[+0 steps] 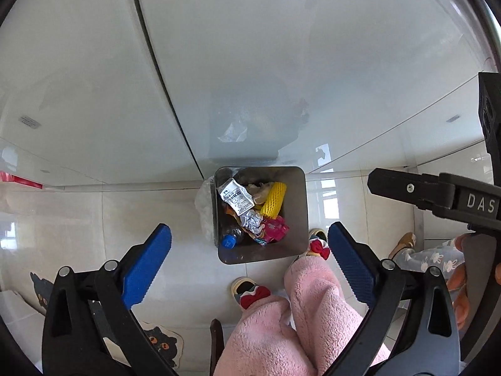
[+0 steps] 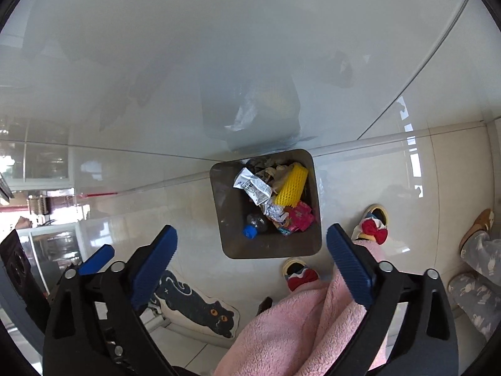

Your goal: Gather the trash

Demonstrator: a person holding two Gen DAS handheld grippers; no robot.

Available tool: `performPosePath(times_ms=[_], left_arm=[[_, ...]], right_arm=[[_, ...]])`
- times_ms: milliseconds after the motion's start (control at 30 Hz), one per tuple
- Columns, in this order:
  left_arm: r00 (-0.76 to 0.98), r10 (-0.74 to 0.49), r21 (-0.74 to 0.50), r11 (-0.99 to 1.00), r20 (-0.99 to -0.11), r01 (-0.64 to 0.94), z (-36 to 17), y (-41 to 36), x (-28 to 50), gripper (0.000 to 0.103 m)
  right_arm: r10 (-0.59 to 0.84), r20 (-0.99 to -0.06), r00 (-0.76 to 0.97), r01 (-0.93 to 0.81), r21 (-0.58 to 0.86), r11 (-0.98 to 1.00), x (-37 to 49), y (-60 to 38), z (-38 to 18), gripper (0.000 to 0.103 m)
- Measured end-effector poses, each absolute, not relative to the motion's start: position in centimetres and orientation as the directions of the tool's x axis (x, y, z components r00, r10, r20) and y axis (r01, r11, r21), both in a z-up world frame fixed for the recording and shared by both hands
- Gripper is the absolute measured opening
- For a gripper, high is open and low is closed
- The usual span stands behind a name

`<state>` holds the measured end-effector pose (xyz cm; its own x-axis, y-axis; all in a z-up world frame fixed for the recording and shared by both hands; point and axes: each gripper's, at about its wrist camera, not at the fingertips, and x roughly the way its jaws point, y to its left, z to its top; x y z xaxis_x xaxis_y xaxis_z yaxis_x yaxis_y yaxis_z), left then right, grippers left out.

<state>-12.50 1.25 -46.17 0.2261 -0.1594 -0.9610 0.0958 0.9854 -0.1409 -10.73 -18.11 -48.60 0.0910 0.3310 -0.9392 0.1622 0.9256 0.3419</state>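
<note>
Left wrist view: left gripper (image 1: pixel 249 264) hangs high over the floor (image 1: pixel 78 219), jaws spread wide w/ nothing between the blue pads (image 1: pixel 147 269). Straight below sits a square metal bin (image 1: pixel 297 206), pushed against the glossy white cabinet (image 1: pixel 250 62). Inside the bin: white wrapper (image 1: pixel 235 196), yellow foam net (image 1: pixel 274 199), crumpled foil (image 1: pixel 251 220), pink packet (image 1: pixel 275 228), bottle w/ blue cap (image 1: pixel 229 241). Clear plastic bag (image 1: pixel 205 206) sticks out at the bin's left side. Right gripper's black body comes in from the right edge. Pink fleece legs (image 1: pixel 281 329) and slippers w/ red bows (image 1: pixel 250 291) stand just beside the bin.

Right wrist view: right gripper (image 2: pixel 252 264) also above the bin (image 2: pixel 228 219), jaws wide apart, pads (image 2: pixel 153 269) holding nothing. Same trash in the bin: wrapper (image 2: pixel 252 186), yellow net (image 2: pixel 290 188), foil (image 2: pixel 275 211), pink packet (image 2: pixel 299 221), blue cap (image 2: pixel 250 231). Cat-shaped mat (image 2: pixel 200 310) lies on the floor at lower left. A 2nd person's grey bunny-print legs (image 2: pixel 476 282) at the right.
</note>
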Motion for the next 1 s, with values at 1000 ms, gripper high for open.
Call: performPosePath(times_ms=[1000], left_arm=[[0.609,-0.051,-0.045,0.999,-0.792,0.025,-13.7,-0.4,-7.8,0.095]], right_arm=[[0.061,-0.820,0.569,0.042,0.104,0.994,-8.5,-24.4,-15.0,0.100]])
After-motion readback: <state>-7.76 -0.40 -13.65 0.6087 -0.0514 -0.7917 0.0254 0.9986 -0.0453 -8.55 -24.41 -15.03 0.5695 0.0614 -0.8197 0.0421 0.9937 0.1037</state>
